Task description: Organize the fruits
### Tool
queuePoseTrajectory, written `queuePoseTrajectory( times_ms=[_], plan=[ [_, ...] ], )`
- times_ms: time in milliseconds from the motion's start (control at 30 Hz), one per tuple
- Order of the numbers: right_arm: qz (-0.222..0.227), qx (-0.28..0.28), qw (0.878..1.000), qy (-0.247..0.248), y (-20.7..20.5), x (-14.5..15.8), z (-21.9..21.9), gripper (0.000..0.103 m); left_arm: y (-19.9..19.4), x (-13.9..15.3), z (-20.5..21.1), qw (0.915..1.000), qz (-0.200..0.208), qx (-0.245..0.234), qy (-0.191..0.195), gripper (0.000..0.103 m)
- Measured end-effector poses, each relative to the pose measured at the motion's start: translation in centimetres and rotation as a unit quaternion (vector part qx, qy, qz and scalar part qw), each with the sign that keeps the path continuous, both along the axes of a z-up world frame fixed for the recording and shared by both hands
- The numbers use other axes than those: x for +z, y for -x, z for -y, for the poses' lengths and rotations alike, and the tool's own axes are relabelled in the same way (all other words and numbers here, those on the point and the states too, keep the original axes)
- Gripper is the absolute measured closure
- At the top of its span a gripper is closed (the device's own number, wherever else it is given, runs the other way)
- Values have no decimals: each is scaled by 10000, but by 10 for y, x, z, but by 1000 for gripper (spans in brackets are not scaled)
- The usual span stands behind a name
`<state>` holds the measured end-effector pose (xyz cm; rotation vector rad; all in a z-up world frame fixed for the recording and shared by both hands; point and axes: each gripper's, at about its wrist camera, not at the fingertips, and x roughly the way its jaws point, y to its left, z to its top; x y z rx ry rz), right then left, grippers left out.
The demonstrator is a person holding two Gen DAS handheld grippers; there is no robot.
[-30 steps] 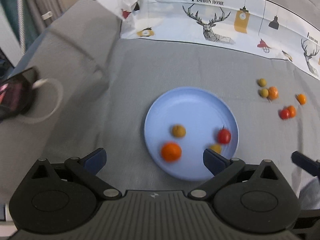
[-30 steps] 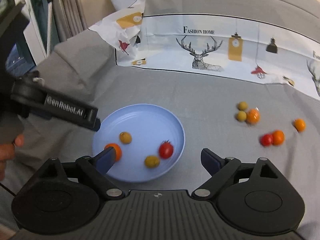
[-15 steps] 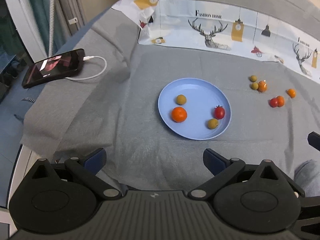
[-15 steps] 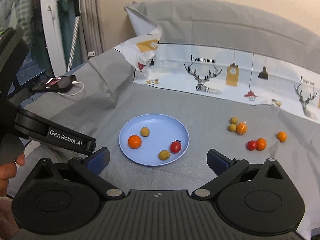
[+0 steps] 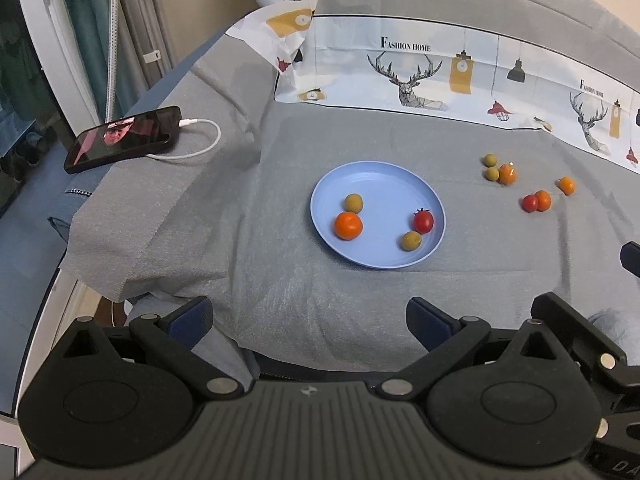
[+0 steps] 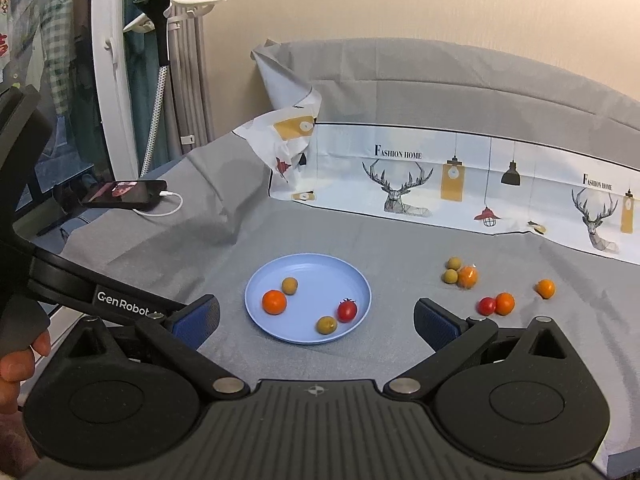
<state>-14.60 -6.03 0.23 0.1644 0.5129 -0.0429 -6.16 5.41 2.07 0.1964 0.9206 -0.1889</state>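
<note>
Left wrist view: the left gripper (image 5: 307,318) hangs above the near edge of a bed covered in grey cloth (image 5: 360,140), its jaws spread wide and holding nothing. The right gripper (image 6: 317,318) is likewise open and empty, pulled back from the fruit. A blue plate (image 5: 384,172) sits mid-cloth with four fruits in it: an orange (image 5: 348,225), a red tomato (image 5: 423,221) and two green-yellow fruits. Six more lie on the cloth toward the right edge, in three small groups; a red tomato touches an orange one (image 5: 543,201). The task seems midway: a loose fruit must next be reached, closed on gently and carried to the plate. The fruits are round, with no clear long axis; the plated tomato's stem points up. A phone (image 5: 123,144) rests near the left edge.
</note>
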Motion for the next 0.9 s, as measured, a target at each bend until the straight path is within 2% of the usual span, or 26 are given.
queuePoseTrajectory(
  times_ms=[367,900],
  plan=[
    [-19,2,10000,22,2,1,-1,1,-1,-1,-1,10000,-6,-12,1,0],
    [-346,26,9994,-73,-16,-12,3,1,-20,-17,2,9996,-253,11,-100,0]
  ],
)
